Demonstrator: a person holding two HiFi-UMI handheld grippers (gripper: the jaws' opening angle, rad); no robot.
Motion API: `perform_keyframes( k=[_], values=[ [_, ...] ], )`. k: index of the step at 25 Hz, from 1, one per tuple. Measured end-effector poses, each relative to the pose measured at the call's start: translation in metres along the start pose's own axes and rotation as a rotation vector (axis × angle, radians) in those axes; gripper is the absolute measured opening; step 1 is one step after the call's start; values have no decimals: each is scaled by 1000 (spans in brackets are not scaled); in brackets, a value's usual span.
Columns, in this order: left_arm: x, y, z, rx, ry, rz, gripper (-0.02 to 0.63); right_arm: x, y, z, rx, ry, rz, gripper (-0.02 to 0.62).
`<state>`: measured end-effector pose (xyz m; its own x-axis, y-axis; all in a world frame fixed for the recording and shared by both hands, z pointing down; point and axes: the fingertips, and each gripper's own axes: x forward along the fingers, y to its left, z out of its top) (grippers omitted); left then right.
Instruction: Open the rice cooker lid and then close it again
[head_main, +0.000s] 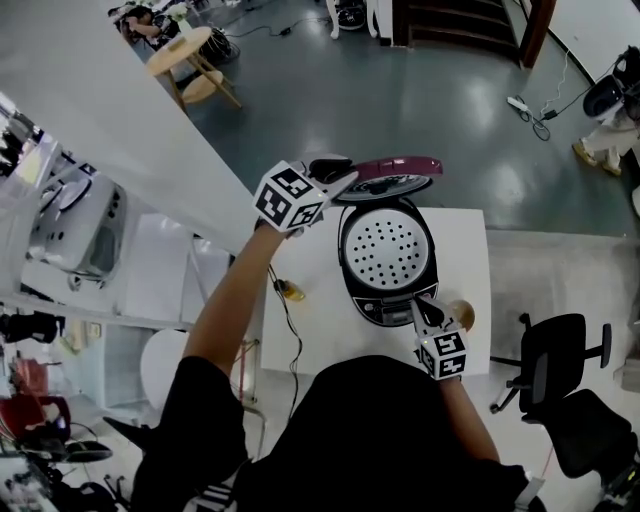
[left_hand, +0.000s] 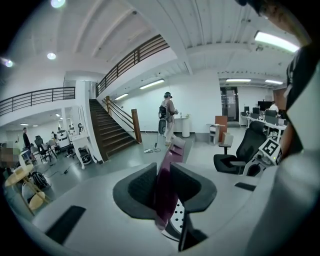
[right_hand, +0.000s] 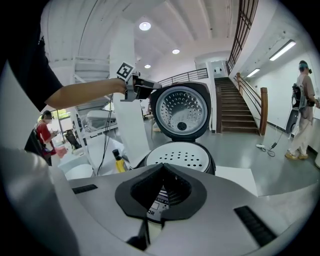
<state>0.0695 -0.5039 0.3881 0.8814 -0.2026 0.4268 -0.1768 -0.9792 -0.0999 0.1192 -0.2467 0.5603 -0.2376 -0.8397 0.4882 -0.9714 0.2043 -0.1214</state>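
A black rice cooker (head_main: 388, 255) stands on the white table (head_main: 465, 240), with a perforated white tray (right_hand: 179, 154) across its top. Its maroon lid (head_main: 395, 168) is raised upright at the far side, the inner face (right_hand: 181, 111) turned toward me. My left gripper (head_main: 345, 178) is shut on the lid's left rim. In the left gripper view the maroon edge (left_hand: 167, 185) runs between the two pads. My right gripper (head_main: 420, 303) is shut, empty, and sits at the cooker's front control panel (right_hand: 150, 207).
A small yellow bottle (head_main: 290, 291) and a black cable (head_main: 285, 330) lie on the table left of the cooker. A tan round object (head_main: 463, 316) sits by the right gripper. A black office chair (head_main: 560, 350) stands to the right. A person (right_hand: 300, 110) stands near the stairs.
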Motion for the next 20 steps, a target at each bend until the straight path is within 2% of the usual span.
perform_keyframes(
  k=[10, 20],
  values=[
    [-7, -35, -11, 45, 40, 26, 78, -12, 5, -1, -13, -6, 63, 0],
    [-13, -66, -25, 43, 73, 47, 67, -24, 16, -12, -31, 17, 131, 0]
  ],
)
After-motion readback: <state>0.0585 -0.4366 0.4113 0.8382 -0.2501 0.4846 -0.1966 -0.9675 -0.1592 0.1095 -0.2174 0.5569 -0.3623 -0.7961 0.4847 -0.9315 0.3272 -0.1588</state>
